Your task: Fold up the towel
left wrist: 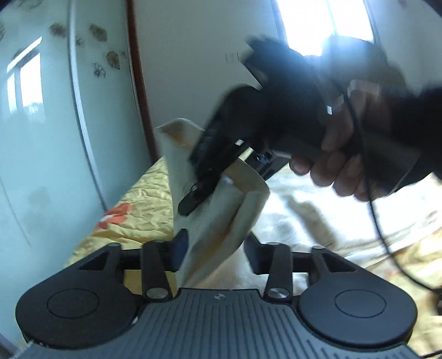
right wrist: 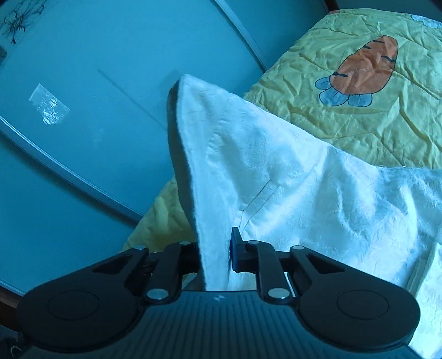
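A white towel (right wrist: pixel 276 179) rises from the bed as a peaked fold, and my right gripper (right wrist: pixel 215 251) is shut on its edge, the cloth pinched between the pads. In the left wrist view that same right gripper (left wrist: pixel 199 190), held by a hand (left wrist: pixel 331 160), grips the towel (left wrist: pixel 221 221) from above. The cloth hangs down between the fingers of my left gripper (left wrist: pixel 216 251). These stand well apart and open; the towel brushes the left pad (left wrist: pixel 181 245) and is clear of the right one.
A yellow bed cover (right wrist: pixel 359 124) with a carrot print lies under the towel. A glossy wardrobe door (right wrist: pixel 83 110) stands close on the left. A black cable (left wrist: pixel 378 221) hangs from the right gripper. A bright window (left wrist: pixel 317 24) is behind.
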`<state>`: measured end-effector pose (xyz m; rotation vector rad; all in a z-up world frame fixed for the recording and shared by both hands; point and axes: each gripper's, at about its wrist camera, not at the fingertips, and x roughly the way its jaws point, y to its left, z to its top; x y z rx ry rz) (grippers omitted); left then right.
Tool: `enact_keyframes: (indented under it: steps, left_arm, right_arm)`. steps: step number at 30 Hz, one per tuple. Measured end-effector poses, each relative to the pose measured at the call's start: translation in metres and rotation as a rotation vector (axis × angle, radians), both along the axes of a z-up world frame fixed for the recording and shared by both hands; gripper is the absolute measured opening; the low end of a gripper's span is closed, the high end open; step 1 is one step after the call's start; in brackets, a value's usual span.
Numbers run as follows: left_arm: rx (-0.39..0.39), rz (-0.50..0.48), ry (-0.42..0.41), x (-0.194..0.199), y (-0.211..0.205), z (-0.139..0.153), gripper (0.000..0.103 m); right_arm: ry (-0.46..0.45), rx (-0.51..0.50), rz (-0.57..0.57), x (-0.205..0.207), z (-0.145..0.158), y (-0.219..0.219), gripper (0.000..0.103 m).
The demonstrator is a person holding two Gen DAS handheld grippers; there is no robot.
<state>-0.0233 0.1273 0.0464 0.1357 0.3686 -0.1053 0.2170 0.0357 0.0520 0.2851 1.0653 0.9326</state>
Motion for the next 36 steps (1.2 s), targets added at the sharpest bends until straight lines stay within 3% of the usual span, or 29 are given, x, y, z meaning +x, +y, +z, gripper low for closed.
enact_keyframes:
  steps: [1,3,6,9,13,15,17,20,24,27,28,29,33,36]
  left_arm:
    - [-0.041,-0.007,-0.023,-0.010,0.006,0.006,0.072]
    - [-0.121,-0.029,-0.061,-0.024,0.013,0.018,0.078]
    - [-0.243,-0.059,-0.057,-0.030,0.023,0.033,0.078]
    - [-0.344,-0.122,-0.036,-0.021,0.012,0.050,0.078]
    - [-0.376,-0.227,0.013,-0.009,-0.023,0.055,0.079]
    - [-0.399,-0.304,0.081,0.000,-0.040,0.051,0.085]
    - [-0.458,-0.387,0.199,0.020,-0.063,0.039,0.087]
    - [-0.443,-0.452,0.334,0.055,-0.097,0.012,0.087]
    - [-0.431,-0.454,0.495,0.091,-0.121,-0.027,0.087]
    - [-0.430,-0.442,0.510,0.099,-0.125,-0.037,0.087]
    - [-0.432,-0.439,0.514,0.100,-0.125,-0.038,0.087]
    - [-0.431,-0.439,0.518,0.101,-0.126,-0.038,0.087]
    - [-0.412,-0.440,0.512,0.103,-0.132,-0.035,0.088]
    - [-0.400,-0.434,0.503,0.103,-0.139,-0.041,0.089]
  right_arm:
    - [-0.001,0.020,-0.001,0.000,0.007,-0.012,0.014]
    - [-0.014,0.057,-0.003,-0.005,0.023,-0.045,0.014]
    - [-0.008,0.081,-0.035,-0.013,0.040,-0.110,0.014]
    - [-0.001,0.044,-0.108,-0.022,0.042,-0.179,0.014]
    - [0.055,-0.061,-0.220,-0.033,0.016,-0.256,0.015]
    - [0.119,-0.065,-0.287,-0.033,-0.011,-0.289,0.017]
    - [0.171,-0.041,-0.350,-0.032,-0.036,-0.313,0.022]
    - [0.240,0.088,-0.418,-0.040,-0.063,-0.333,0.027]
    - [0.243,0.166,-0.448,-0.044,-0.068,-0.346,0.034]
    - [0.230,0.234,-0.467,-0.047,-0.070,-0.351,0.037]
    - [0.209,0.200,-0.460,-0.049,-0.069,-0.346,0.036]
    - [0.175,0.134,-0.433,-0.050,-0.064,-0.340,0.023]
    - [0.075,0.052,-0.388,-0.053,-0.044,-0.339,0.019]
    - [0.168,0.097,-0.425,-0.050,-0.070,-0.355,0.026]
